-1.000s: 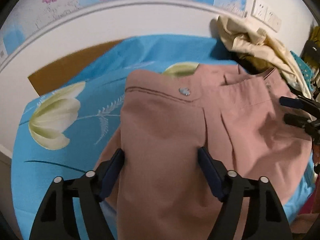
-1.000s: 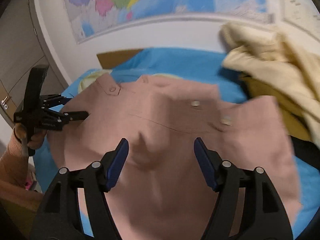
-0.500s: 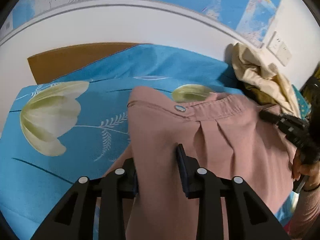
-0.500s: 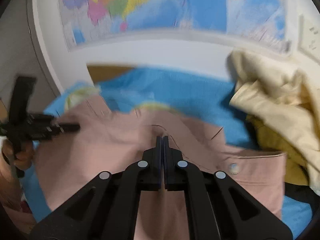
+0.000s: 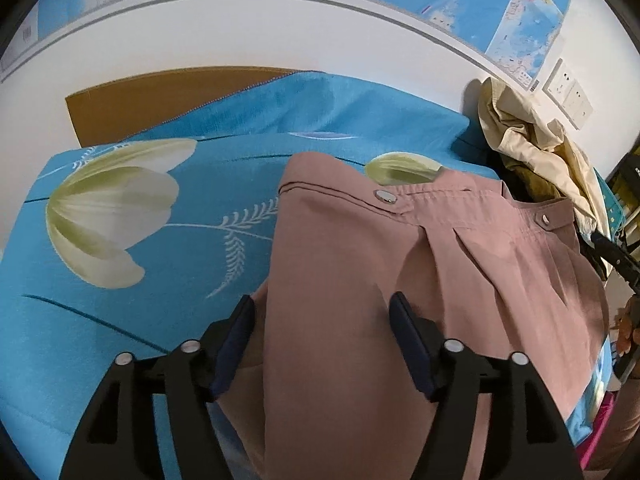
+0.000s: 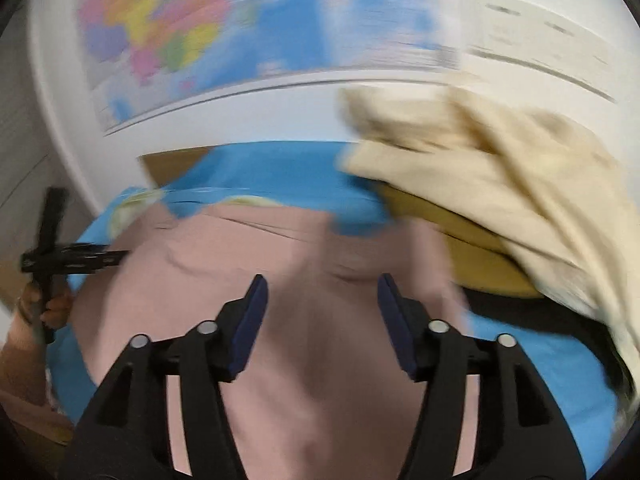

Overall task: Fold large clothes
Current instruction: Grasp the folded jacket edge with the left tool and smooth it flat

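So the dusty-pink trousers with metal snap buttons [image 5: 420, 288] are spread out on the bright blue blanket with pale tulip print [image 5: 120, 240], waistband at the far side, legs running back toward the cameras. In the left wrist view the left edge of the pink cloth runs straight down, with a lower layer poking out under it near the left pad.

The left gripper [image 5: 322, 312] tilts steeply down over the near-left part of the trousers. Its jaws have just been opening and now stand apart and released; the pink cloth lies under the gap, but the blue pads aren't pinching it.

The right gripper [image 6: 318, 292] is over the middle of the trousers, pointing down at a gentler slant. That view is heavily blurred. Its jaws have also just been opening and are wide, with only flat pink fabric below them, nothing gripped. In the right wrist view you can see the left gripper out at the left edge, held in a hand [image 6: 48, 304] with a ribbed pinkish sleeve.

For room: lots of bare blanket to the left of the trousers. The right side is tight, since a crumpled cream garment pile [image 5: 540, 148] over something mustard-coloured sits at the far right, right by the waistband corner. Beyond is a white wall with a colourful map [image 6: 180, 28], and a brown board [image 5: 160, 100] peeks out behind the blanket.
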`<state>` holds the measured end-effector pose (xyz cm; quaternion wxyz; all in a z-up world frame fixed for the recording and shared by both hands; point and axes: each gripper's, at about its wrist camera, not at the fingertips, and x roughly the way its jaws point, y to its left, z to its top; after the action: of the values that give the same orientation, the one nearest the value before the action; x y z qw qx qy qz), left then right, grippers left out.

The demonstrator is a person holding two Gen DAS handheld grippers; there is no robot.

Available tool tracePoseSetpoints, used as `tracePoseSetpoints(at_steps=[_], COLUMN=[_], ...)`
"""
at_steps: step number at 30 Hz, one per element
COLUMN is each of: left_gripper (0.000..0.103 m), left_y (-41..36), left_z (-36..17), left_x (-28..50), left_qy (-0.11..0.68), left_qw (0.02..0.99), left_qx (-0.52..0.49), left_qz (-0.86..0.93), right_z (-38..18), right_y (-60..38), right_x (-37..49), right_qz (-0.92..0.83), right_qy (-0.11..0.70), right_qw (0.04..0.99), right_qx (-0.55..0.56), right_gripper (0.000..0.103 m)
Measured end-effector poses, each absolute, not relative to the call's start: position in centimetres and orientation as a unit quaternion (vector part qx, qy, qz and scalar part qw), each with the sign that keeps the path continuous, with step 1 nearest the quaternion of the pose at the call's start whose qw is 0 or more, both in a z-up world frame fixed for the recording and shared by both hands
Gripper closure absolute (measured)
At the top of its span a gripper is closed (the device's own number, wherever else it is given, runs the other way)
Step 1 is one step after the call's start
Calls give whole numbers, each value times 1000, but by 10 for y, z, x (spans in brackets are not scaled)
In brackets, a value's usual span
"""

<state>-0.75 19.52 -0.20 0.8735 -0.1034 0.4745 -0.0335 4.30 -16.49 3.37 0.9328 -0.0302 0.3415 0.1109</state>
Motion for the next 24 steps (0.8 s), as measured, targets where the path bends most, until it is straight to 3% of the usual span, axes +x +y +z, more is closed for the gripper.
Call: tracePoseSetpoints(at_steps=[5, 6, 7, 8, 9, 15, 17, 18, 19, 23, 24], left_gripper=[35, 35, 35, 35, 35, 35, 35, 33, 27, 22, 22], left_y=[192, 192, 190, 189, 188, 185, 185, 186, 188, 193, 193], left_z=[-3, -3, -4, -4, -4, -2, 2, 4, 5, 9, 8], left_x=[-12, -13, -13, -14, -14, -16, -19, -21, -23, -27, -27], left_qy=[474, 475, 475, 475, 475, 471, 466, 463, 460, 452, 454], left_qw=[874, 874, 874, 875, 875, 879, 881, 883, 884, 889, 888], left_qx=[-100, -98, -95, -92, -90, -77, -78, -78, -79, -77, -77], left_qz=[-32, -32, -31, -29, -28, -16, -16, -16, -17, -12, -12], right_z=[1, -4, -6, -7, -5, 3, 0, 0, 0, -12, -16], right_y=[-212, -215, -215, -216, -219, -238, -238, -237, -236, -235, -237], right_x=[41, 41, 42, 44, 44, 53, 53, 50, 46, 52, 53], right_qz=[104, 107, 109, 116, 117, 103, 117, 117, 115, 110, 114], right_qy=[390, 392, 392, 392, 385, 362, 368, 364, 358, 384, 391], right_qw=[914, 912, 912, 911, 913, 922, 916, 918, 922, 912, 908], right_qx=[47, 53, 54, 58, 64, 94, 107, 106, 96, 93, 98], right_gripper=[45, 57, 90, 100, 102, 100, 85, 58, 43, 37, 47])
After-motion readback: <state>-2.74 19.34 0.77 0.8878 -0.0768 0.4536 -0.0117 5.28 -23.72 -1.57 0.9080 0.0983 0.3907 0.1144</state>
